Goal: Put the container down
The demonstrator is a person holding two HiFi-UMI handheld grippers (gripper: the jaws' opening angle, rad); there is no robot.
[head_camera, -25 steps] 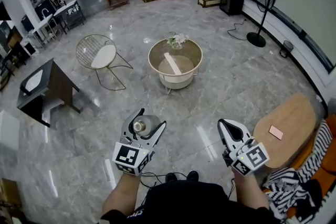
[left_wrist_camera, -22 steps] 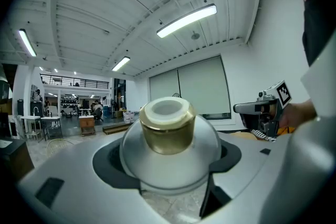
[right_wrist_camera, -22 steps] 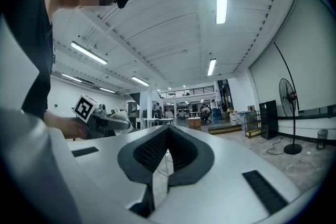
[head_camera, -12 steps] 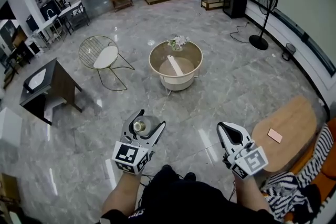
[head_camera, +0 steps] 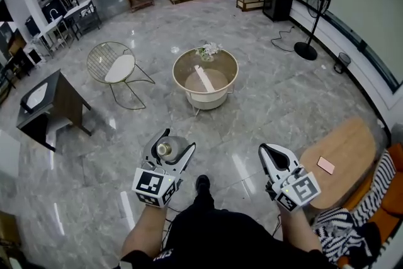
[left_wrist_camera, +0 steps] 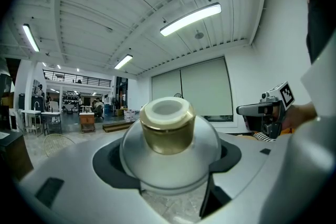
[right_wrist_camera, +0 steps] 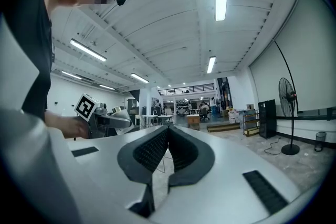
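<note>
Container [head_camera: 175, 149] upright in left gripper [head_camera: 179, 140], cap [head_camera: 164, 148] up

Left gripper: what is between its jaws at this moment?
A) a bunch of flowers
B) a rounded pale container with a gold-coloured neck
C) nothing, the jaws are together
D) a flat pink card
B: the left gripper view shows the left gripper with its jaws clamped on either side of the container, whose gold-coloured neck stands out above them.
</note>
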